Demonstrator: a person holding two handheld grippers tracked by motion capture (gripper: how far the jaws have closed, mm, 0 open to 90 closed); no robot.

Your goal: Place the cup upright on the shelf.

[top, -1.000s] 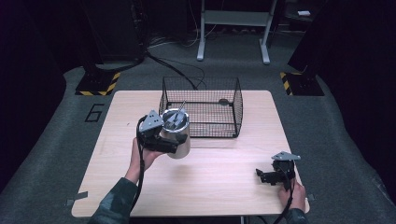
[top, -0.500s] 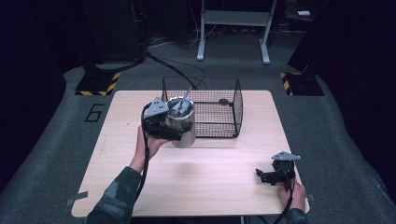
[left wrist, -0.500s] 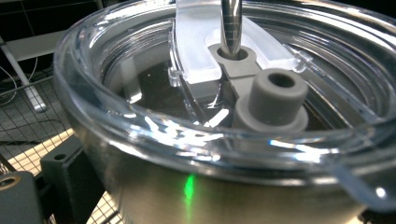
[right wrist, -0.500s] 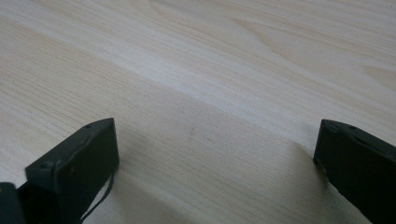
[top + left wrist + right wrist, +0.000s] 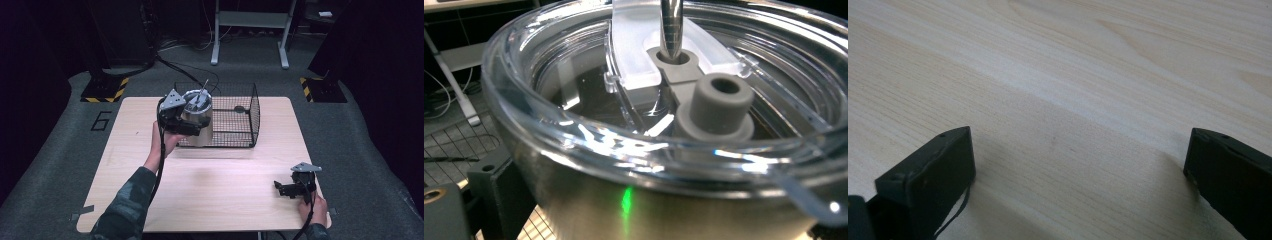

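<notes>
Carrying the steel tumbler [image 5: 196, 117] in the left gripper [image 5: 182, 125], held it clear of the table [image 5: 215, 200] at the near-left corner of the wire basket [image 5: 251, 117], clamped round the metal body below the clear lid [image 5: 574, 135]. Looked upright or close to it in the high view, with the metal straw [image 5: 671, 27] standing through the lid's hole. Judged as the lift-over into the basket, not yet done.

To do it well, called for:
- raising the tumbler's base fully above the basket's front rim before crossing, since wire and steel sat very close at that corner;
- keeping the body upright, so the straw could not swing or the lid take any load;
- holding a firm, steady squeeze on smooth, likely slippery metal;
- lowering straight down onto the mesh floor, well inside the walls, and opening only once the weight rested there.

Right gripper [image 5: 287, 189] lay low on the table near the front-right corner, jaws spread wide with nothing between them, well apart from the basket; best left there, out of the path.
</notes>
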